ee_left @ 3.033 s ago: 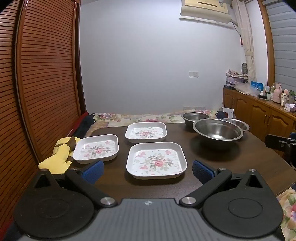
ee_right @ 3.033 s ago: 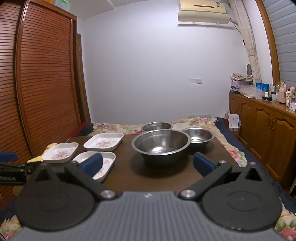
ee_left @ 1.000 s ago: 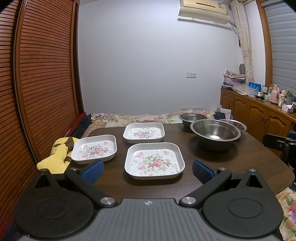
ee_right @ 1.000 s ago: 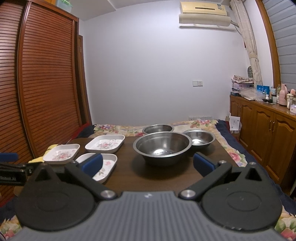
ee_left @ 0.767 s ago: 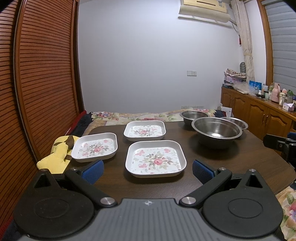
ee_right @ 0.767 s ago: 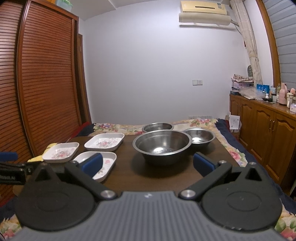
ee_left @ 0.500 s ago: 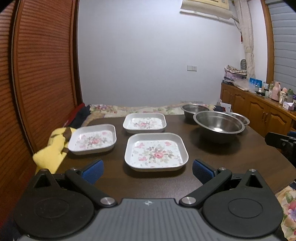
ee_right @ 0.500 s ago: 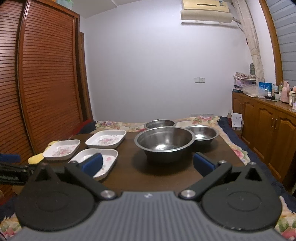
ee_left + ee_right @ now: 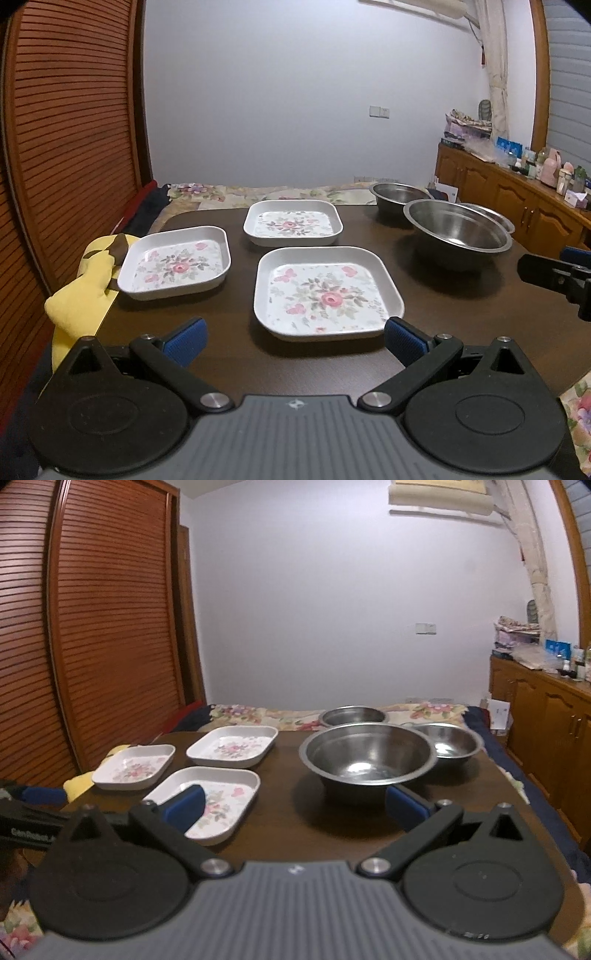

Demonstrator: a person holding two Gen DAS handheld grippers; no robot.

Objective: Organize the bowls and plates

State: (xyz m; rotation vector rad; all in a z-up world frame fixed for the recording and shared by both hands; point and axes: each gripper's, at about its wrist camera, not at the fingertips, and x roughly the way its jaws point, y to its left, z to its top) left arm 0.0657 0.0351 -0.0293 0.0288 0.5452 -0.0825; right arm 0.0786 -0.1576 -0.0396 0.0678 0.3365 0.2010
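Observation:
Three white square floral plates lie on the dark wooden table (image 9: 229, 325): a near one (image 9: 325, 293), a left one (image 9: 175, 260) and a far one (image 9: 293, 226). Three steel bowls stand to the right: a large one (image 9: 456, 232), a small far one (image 9: 397, 195) and a third (image 9: 448, 743) behind the large one (image 9: 365, 758). My left gripper (image 9: 295, 338) is open and empty just short of the near plate. My right gripper (image 9: 295, 805) is open and empty in front of the large bowl, with the near plate (image 9: 214, 797) behind its left finger.
A yellow cloth (image 9: 79, 295) hangs off the table's left edge. A slatted wooden wardrobe (image 9: 92, 627) stands at the left. A wooden sideboard (image 9: 517, 206) with bottles runs along the right wall. A floral bedspread (image 9: 273, 712) lies behind the table.
Both grippers have moved forward and lower toward the table, so the plates and bowls appear larger. Both stay open. No object has moved.

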